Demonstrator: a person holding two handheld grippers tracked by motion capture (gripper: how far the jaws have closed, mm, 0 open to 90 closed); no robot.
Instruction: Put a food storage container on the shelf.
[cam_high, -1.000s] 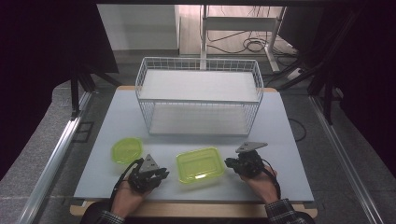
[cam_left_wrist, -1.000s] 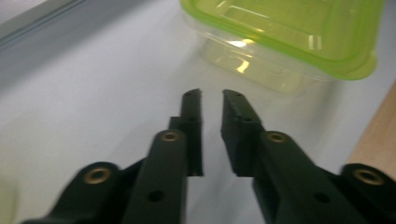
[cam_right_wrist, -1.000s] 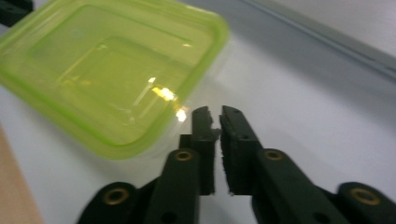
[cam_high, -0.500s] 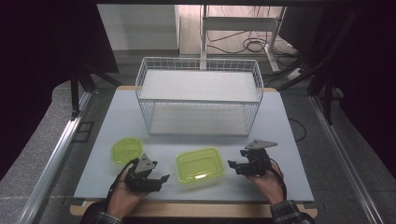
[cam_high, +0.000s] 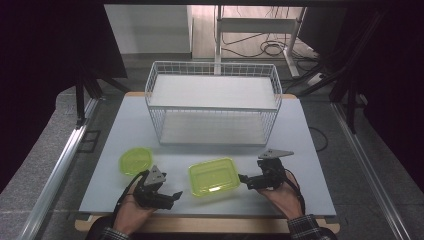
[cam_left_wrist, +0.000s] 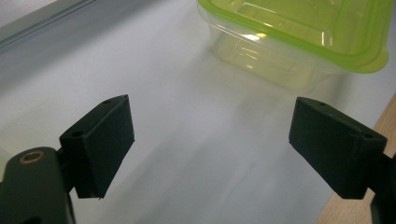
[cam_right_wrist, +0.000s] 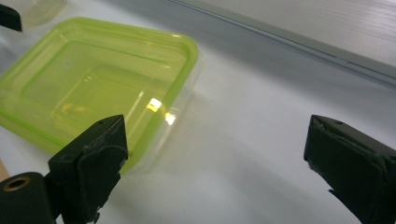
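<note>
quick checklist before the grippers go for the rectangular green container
1. Left gripper open, nothing between the jaws: ok; they have just been opening.
2. Right gripper open and empty: ok; its jaws have also just been opening.
3. Rectangular container free on the table, lid on, between the two grippers: ok.
4. Lid fully snapped down all round: cannot tell.
5. Round container apart from the rectangular one: ok.
6. Wire basket standing behind, its shelves bare: ok.
</note>
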